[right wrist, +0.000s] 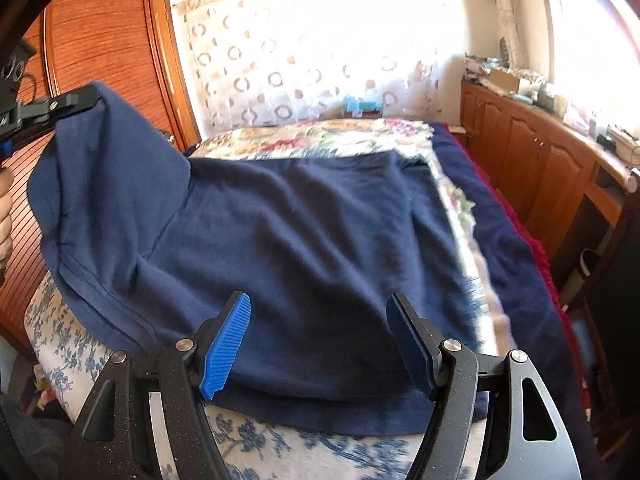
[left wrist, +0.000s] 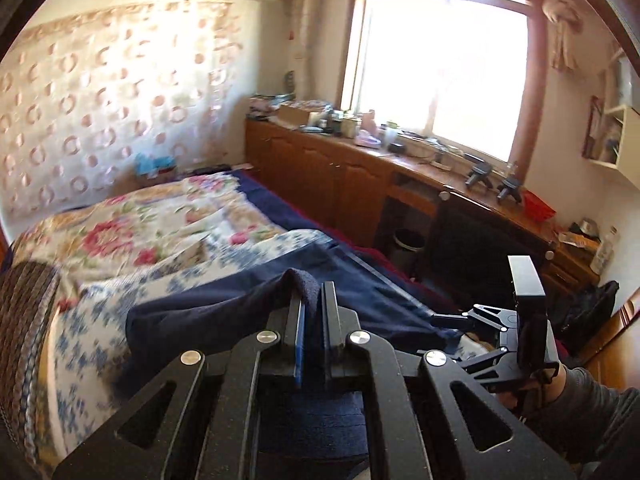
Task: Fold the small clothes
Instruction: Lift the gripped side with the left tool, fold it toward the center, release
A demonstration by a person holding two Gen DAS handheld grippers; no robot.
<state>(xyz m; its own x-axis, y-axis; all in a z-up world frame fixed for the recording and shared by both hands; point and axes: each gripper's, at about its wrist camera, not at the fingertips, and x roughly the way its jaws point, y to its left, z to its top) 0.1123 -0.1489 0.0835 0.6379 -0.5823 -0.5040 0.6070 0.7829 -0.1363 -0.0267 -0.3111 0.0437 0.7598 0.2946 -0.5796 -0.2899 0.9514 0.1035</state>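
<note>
While the left gripper (left wrist: 312,300) looks forward from its own camera, its two fingers stand pressed together on a pinch of the navy garment (left wrist: 240,316), the cloth bunching up between and just ahead of the tips, with the rest draping down and left onto the flowered bedspread (left wrist: 132,232). To its right and a little lower sits the right gripper (left wrist: 452,320), close by; beyond that the bed drops off toward the wooden cabinet (left wrist: 328,180) under the window. In the right gripper's view, its blue pads (right wrist: 228,344) are spread wide apart with nothing between them, hovering just above the near hem of the garment (right wrist: 312,240), which lies mostly flat on the bed ahead. Up and to the left, the left gripper (right wrist: 86,98) holds one corner lifted clear of the bed. The likely trouble is the thin pinch slipping free if the corner is pulled across too fast, or the flat part dragging and wrinkling because nothing pins it. Open bed lies ahead; the right edge falls away nearby, and a wooden wardrobe (right wrist: 100,40) stands close on the left.
</note>
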